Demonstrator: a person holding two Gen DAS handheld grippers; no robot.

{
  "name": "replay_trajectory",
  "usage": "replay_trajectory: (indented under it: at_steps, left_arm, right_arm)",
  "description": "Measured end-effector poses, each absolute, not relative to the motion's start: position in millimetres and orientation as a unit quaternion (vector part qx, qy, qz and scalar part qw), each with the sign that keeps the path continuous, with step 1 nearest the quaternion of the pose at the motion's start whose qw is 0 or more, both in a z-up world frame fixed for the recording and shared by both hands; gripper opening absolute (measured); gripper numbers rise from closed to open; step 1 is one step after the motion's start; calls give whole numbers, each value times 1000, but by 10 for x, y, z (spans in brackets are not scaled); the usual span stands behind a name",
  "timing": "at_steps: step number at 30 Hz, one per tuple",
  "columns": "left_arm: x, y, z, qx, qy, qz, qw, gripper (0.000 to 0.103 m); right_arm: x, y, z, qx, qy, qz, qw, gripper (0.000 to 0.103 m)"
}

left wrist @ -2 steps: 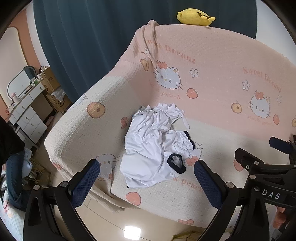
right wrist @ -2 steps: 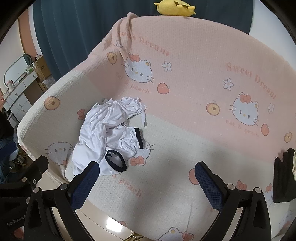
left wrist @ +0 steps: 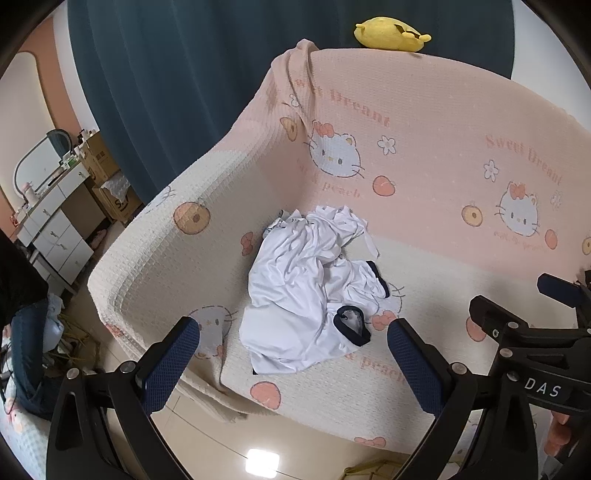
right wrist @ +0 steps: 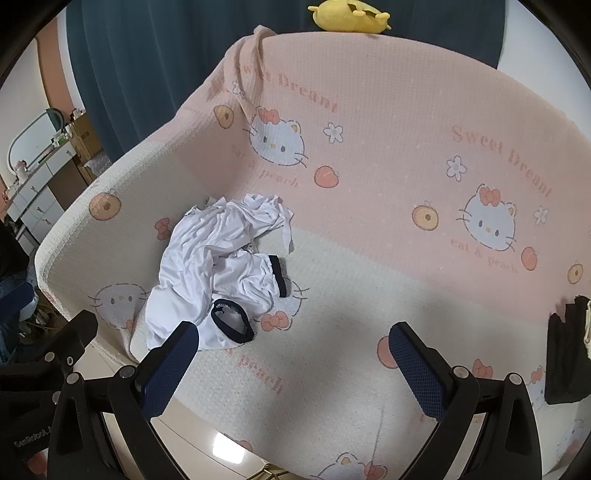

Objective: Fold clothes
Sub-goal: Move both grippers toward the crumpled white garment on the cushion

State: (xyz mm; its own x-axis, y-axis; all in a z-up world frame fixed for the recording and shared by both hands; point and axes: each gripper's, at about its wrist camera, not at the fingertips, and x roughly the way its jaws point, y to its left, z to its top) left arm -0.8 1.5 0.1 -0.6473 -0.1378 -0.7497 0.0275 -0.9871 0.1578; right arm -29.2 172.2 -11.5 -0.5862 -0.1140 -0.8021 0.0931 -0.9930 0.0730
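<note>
Hovering unchanged: both grippers open, shirt (left wrist: 310, 288) untouched.

A white garment with navy-trimmed cuffs (left wrist: 310, 291) (right wrist: 218, 273) is seen crumpled in a heap, unfolded, on the sofa seat near its left armrest.

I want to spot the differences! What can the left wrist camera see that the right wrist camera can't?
Only the left wrist view shows the right gripper at its right edge, plus a blue bundle on the floor. Only the right wrist view shows a black item on the sofa's right end and part of the left gripper at its left edge. Both share the crumpled white garment with dark trim, the pink sofa cover, the yellow plush toy, and open fingers.
</note>
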Motion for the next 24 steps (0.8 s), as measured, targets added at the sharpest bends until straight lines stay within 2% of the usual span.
replay_trajectory:
  at_steps: [11, 21, 24]
  left_arm:
    - [-98, -46, -74, 424, -60, -902, 52, 103]
    - [-287, -147, -221, 438, -62, -893, 84, 103]
    - [-344, -188, -272, 438, -54, -893, 93, 103]
  right_arm:
    - [-339, 1715, -163, 454, -21, -888, 70, 103]
    - [-504, 1863, -415, 484, -81, -861, 132, 103]
    - [-499, 1948, -554, 477, -131, -850, 184, 103]
